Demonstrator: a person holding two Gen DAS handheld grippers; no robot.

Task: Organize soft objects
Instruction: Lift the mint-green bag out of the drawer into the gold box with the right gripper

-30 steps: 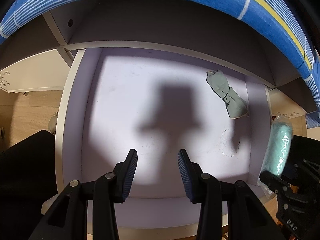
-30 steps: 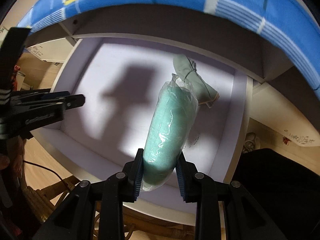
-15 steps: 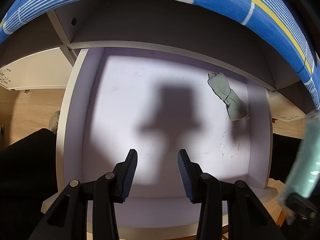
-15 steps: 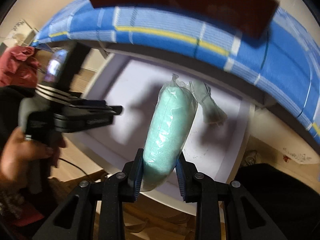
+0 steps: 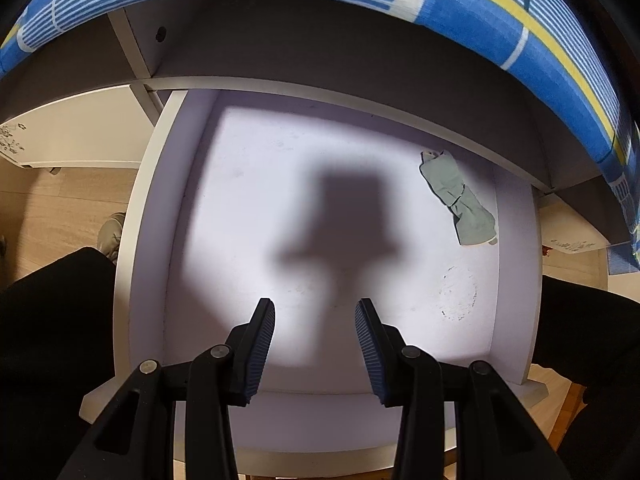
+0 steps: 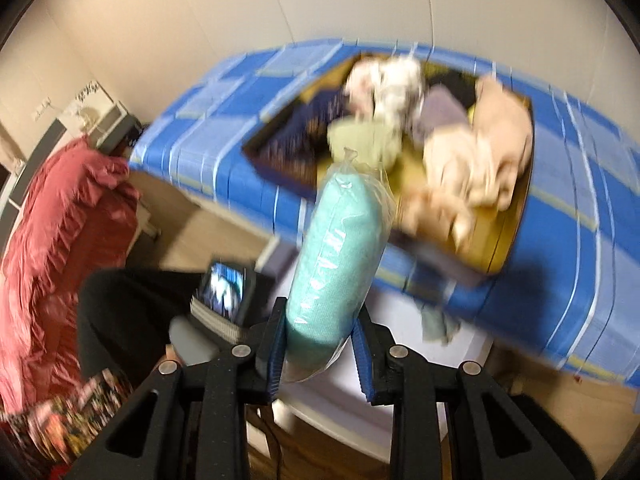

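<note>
My right gripper (image 6: 319,312) is shut on a teal towel roll in clear plastic (image 6: 336,256), held high above the drawer and in front of the blue table. A brown tray (image 6: 506,240) on that table holds several soft items in beige, white and green. In the left wrist view my left gripper (image 5: 316,308) hangs open over the pale drawer (image 5: 516,264) with nothing between its fingers. A grey-green sock (image 5: 460,204) lies at the drawer's far right; the same sock (image 6: 438,320) shows blurred in the right wrist view.
A blue checked cloth (image 5: 520,28) covers the table above the drawer. A red garment (image 6: 60,232) hangs at the left. The left hand-held device with its lit screen (image 6: 224,292) sits below left of the towel. Dark clothing (image 5: 48,340) of the person flanks the drawer.
My right gripper has risen with the towel roll from over the drawer to above the table, bringing the tray into view. It has left the left wrist view. The left gripper stayed put.
</note>
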